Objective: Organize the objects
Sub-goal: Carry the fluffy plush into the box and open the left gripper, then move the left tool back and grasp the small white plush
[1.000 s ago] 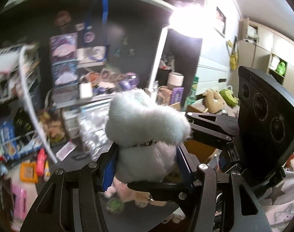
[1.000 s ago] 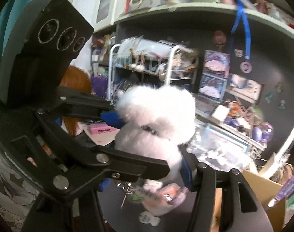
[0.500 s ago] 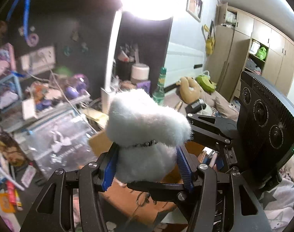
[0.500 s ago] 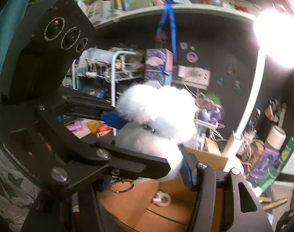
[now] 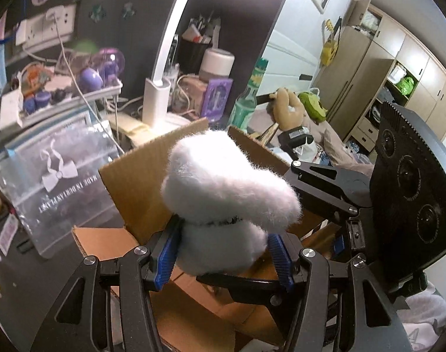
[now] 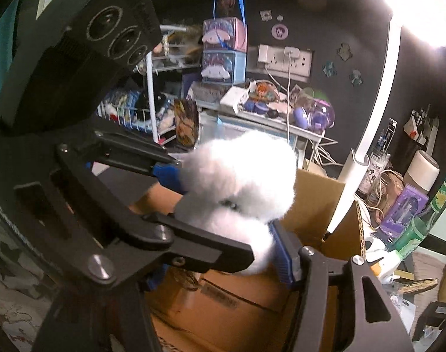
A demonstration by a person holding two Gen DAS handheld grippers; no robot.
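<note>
Squeezing the fluffy white plush toy (image 5: 223,205) from both sides, the left gripper (image 5: 223,259) and right gripper (image 6: 223,205) are clamping its soft, light, squashy body below the collar, over the open cardboard box (image 5: 140,176).

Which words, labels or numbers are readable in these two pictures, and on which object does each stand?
"MADE IN DERIANPLANT" (last word uncertain), seen upside down: clear plastic bag, under a bow drawing.
Dark printed label on the cardboard box: blurred, unreadable.
Purple box and green bottle: print too small.
Nothing else readable.
</note>
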